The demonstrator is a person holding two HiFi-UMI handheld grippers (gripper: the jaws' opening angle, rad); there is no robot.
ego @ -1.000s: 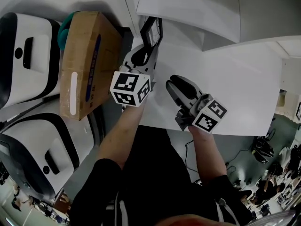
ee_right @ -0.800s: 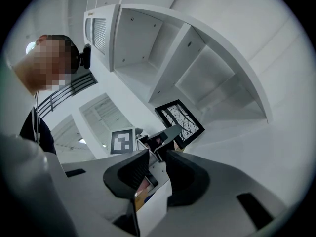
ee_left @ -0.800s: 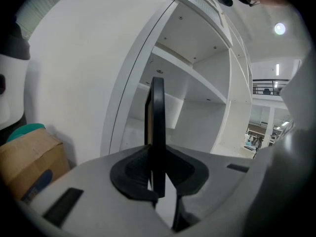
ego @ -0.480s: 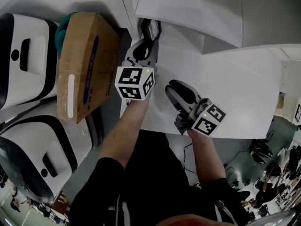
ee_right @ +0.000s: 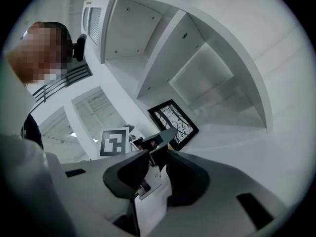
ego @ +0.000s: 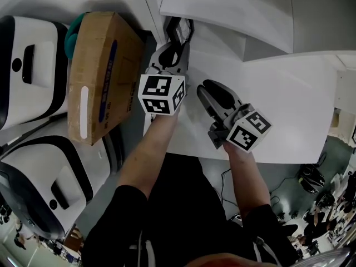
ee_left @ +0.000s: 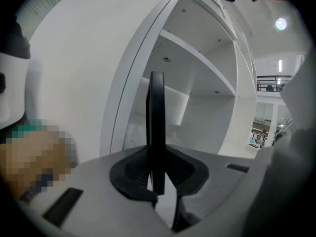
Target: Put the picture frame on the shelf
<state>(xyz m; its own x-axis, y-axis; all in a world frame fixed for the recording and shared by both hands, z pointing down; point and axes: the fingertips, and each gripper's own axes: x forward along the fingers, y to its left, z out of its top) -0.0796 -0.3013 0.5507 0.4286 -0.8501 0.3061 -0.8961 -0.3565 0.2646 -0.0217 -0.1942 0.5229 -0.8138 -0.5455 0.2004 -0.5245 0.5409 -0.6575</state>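
Note:
The picture frame [ego: 179, 30] is black and stands on edge at the mouth of the white shelf unit [ego: 222, 10]. My left gripper [ego: 172, 48] is shut on its lower rim. In the left gripper view the frame [ee_left: 157, 117] shows edge-on between the two pads, with the shelf's open compartments [ee_left: 197, 58] right behind it. In the right gripper view the frame's face [ee_right: 173, 122] shows a print of bare branches. My right gripper [ego: 214, 92] hovers over the white tabletop just right of the left one, open, with nothing between its pads [ee_right: 129, 174].
A cardboard box [ego: 100, 71] stands left of the table [ego: 278, 104], with a teal object [ego: 75, 35] behind it. Two white-and-black machines [ego: 28, 65] fill the far left. The shelf's curved top edge [ee_right: 222, 48] arches over the compartments.
The left gripper has carried the frame a little farther in toward the shelf. The right gripper has shifted slightly the same way. Neither grip has changed.

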